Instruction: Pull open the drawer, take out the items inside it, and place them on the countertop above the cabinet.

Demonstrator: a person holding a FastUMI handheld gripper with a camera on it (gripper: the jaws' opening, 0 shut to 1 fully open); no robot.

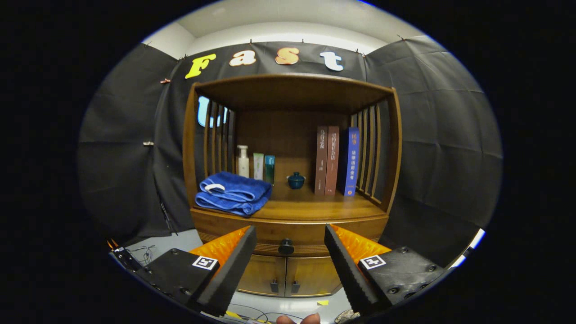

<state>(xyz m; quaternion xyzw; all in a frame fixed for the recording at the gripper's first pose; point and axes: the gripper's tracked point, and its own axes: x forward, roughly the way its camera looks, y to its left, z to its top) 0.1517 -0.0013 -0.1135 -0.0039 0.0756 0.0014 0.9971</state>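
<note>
The tongs (285,252) are standing wide open, gripping nothing, and lining up on the small round dark knob (286,246) of the closed wooden drawer (270,234), sitting straight ahead between the fingers, a little beyond them. One knob, one drawer. Above, the wooden tabletop (310,208) is carrying one folded blue towel (231,192), three bottles (257,164), one dark lidded pot (296,180) and three upright books (336,160).

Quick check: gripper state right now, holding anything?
Gripper: open, jaws spread wide and holding nothing, lined up either side of the round dark drawer knob on the closed wooden cabinet drawer ahead.
</note>
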